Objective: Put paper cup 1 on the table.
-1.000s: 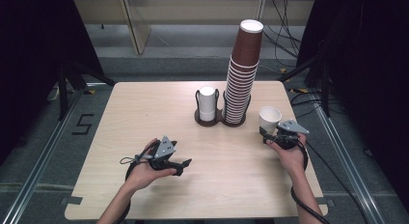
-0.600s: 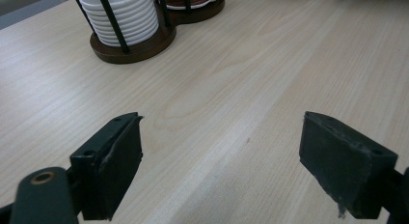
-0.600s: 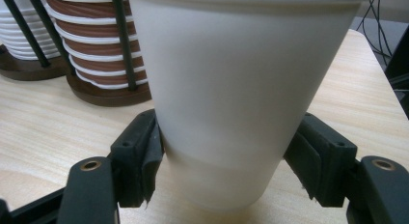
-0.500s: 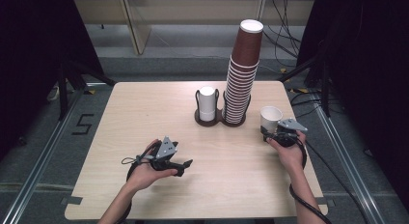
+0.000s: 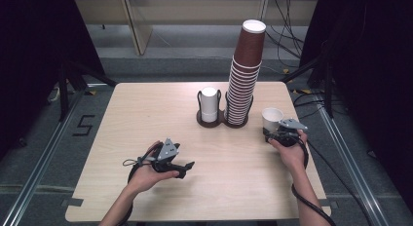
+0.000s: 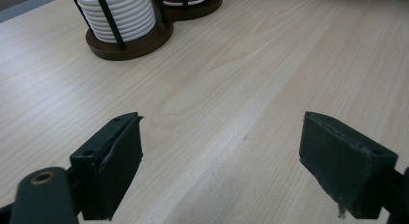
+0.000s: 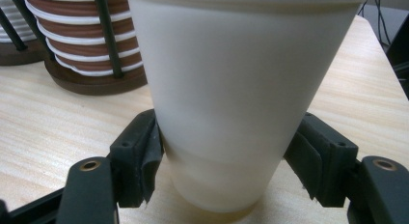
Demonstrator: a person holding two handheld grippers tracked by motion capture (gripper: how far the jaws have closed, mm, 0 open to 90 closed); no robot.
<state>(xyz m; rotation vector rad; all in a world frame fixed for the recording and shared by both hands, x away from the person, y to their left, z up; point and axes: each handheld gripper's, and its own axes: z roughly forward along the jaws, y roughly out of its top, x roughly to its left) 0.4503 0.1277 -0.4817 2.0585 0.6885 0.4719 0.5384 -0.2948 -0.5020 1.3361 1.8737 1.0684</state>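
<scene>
At the table's right side, my right gripper is shut on a white paper cup. The cup stands upright, rim up. In the right gripper view the cup sits between my right gripper's pads, its base at or just above the wood. My left gripper lies low near the front left, held in a hand, open with nothing between its jaws. In the left gripper view the left gripper frames bare tabletop.
A dark double holder stands mid-table. It carries a short stack of white cups and a tall stack of brown cups. Bare table lies to the left. Cables trail beyond the right edge.
</scene>
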